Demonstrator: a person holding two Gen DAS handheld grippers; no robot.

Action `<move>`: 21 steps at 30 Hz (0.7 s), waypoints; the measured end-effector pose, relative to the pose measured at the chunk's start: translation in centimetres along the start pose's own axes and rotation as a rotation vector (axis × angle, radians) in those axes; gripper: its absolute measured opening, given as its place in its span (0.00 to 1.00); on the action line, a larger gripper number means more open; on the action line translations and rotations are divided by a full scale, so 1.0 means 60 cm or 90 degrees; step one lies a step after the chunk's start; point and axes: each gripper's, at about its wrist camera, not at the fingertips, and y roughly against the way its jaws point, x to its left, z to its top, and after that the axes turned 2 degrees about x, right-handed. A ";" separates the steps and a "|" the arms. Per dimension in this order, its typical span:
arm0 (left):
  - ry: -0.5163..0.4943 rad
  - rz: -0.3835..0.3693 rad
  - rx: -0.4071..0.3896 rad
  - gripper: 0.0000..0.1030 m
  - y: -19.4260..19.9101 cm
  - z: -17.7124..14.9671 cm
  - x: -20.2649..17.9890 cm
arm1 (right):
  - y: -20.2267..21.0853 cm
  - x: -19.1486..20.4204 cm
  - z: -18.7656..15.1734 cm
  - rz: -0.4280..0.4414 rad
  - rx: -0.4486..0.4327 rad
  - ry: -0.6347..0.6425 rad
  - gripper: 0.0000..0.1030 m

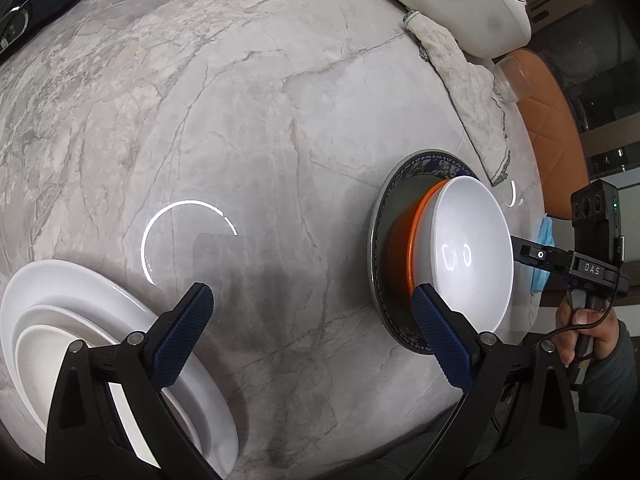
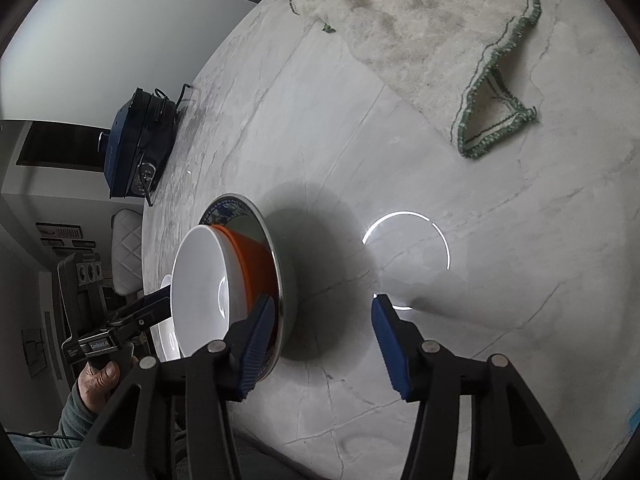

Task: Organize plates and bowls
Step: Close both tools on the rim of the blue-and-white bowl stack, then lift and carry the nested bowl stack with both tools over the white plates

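Both sets of fingers are spread wide, holding nothing. The left gripper (image 1: 312, 332) hovers over bare marble table (image 1: 260, 120), white plate stack (image 1: 80, 312) at its 8 o'clock. At its 3 o'clock sits the white bowl (image 1: 472, 252), nested in an orange bowl (image 1: 404, 248) on a blue-rimmed plate (image 1: 424, 164). The right gripper (image 2: 320, 340) has that stack at 9 o'clock, and a towel (image 2: 420, 32) at 12.
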 end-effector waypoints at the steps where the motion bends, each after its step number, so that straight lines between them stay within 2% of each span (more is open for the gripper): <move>1: -0.004 -0.004 0.001 0.97 -0.002 0.001 0.000 | -0.002 0.000 0.000 0.000 0.003 0.000 0.53; 4: -0.012 -0.001 0.005 0.96 -0.010 0.005 0.000 | -0.009 -0.001 0.001 -0.001 0.013 0.000 0.52; 6: -0.016 -0.005 0.009 0.90 -0.019 0.007 0.000 | -0.015 0.002 0.002 0.000 0.019 0.004 0.50; 8: -0.025 -0.016 0.018 0.70 -0.030 0.010 -0.004 | -0.019 0.006 0.003 0.002 0.026 0.010 0.47; 11: -0.044 -0.034 0.023 0.58 -0.040 0.010 -0.014 | -0.028 0.011 0.005 0.003 0.035 0.017 0.44; 16: -0.058 -0.047 0.041 0.48 -0.061 0.013 -0.027 | -0.040 0.015 0.010 0.010 0.044 0.018 0.41; 21: -0.060 -0.060 0.030 0.41 -0.061 0.019 -0.028 | -0.047 0.014 0.015 0.020 0.042 0.014 0.40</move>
